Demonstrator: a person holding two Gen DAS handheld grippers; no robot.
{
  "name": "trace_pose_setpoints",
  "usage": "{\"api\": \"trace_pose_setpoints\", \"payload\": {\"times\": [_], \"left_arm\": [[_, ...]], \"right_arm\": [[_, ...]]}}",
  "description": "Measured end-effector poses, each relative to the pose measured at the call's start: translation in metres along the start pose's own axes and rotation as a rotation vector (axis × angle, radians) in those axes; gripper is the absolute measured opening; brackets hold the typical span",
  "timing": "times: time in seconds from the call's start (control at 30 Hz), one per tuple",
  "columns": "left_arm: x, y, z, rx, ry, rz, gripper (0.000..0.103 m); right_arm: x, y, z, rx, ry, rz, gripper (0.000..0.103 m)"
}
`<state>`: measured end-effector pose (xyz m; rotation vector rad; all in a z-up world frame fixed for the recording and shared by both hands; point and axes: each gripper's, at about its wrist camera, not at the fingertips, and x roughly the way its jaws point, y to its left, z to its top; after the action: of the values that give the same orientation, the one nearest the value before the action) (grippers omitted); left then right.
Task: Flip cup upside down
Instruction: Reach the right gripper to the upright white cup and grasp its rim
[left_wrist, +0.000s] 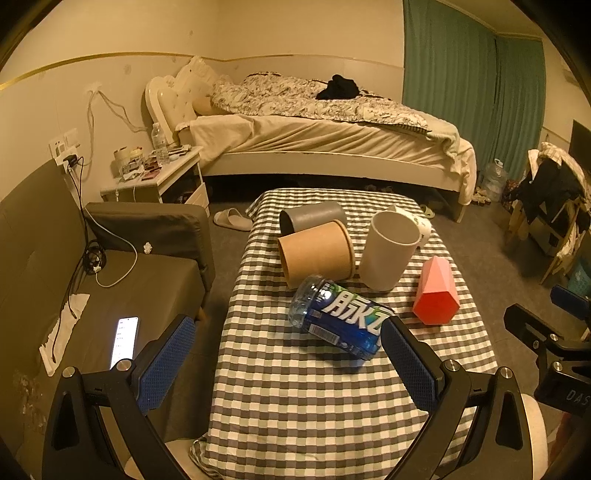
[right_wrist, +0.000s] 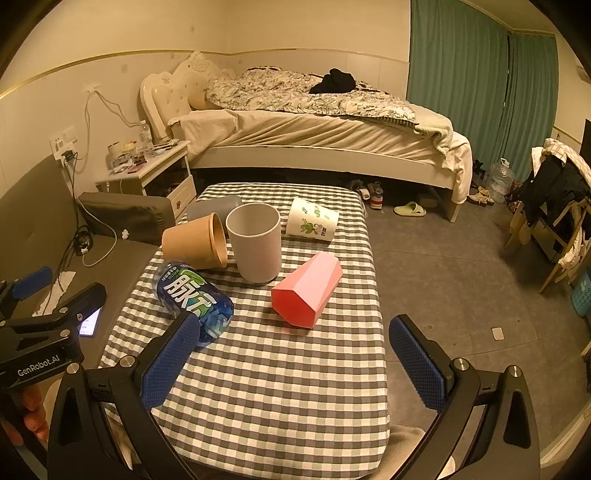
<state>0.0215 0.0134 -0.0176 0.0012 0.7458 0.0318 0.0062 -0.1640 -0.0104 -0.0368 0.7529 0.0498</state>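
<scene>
I see the bed (right_wrist: 317, 136) running along the far wall, with the green curtain (right_wrist: 476, 85) to its right and a cluttered nightstand (right_wrist: 155, 170) to its left. Nearer me is the table with the checked cloth (right_wrist: 280, 387), and a dark sofa (left_wrist: 122, 295) sits to its left with a lit phone (left_wrist: 125, 341) lying on it. On the cloth, the plain white cup (right_wrist: 255, 245) stands upright, mouth up, near the middle. Touching its left side lies a brown paper cup (right_wrist: 195, 240) on its side, and a grey cup (left_wrist: 314, 216) lies just behind that one. A white cup with green print (right_wrist: 312, 223) lies on its side to the far right. A pink faceted cup (right_wrist: 308, 290) lies tipped over to the near right of the white one, and a blue-labelled bottle (right_wrist: 194, 299) lies to the near left. My left gripper (left_wrist: 288, 363) hangs spread wide over the near cloth, empty; my right gripper (right_wrist: 291, 360) is likewise spread apart, gripping nothing.
</scene>
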Motion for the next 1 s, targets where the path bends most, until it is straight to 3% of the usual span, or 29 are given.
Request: {"api": "trace_pose_setpoints", "payload": {"times": [0.23, 0.63, 0.87, 1.0], "left_arm": [[0.035, 0.015, 0.01, -0.035, 0.037, 0.043, 0.103], [0.107, 0.046, 0.022, -0.077, 0.103, 0.116, 0.103], [0.127, 0.055, 0.018, -0.079, 0.129, 0.125, 0.103], [0.131, 0.059, 0.015, -0.076, 0.141, 0.131, 0.103]], "right_arm": [[0.033, 0.002, 0.01, -0.004, 0.023, 0.026, 0.103], [0.14, 0.018, 0.042, -0.017, 0.088, 0.065, 0.102], [0.19, 0.034, 0.059, -0.026, 0.113, 0.098, 0.092], [0.204, 0.037, 0.063, -0.028, 0.132, 0.113, 0.078]]}}
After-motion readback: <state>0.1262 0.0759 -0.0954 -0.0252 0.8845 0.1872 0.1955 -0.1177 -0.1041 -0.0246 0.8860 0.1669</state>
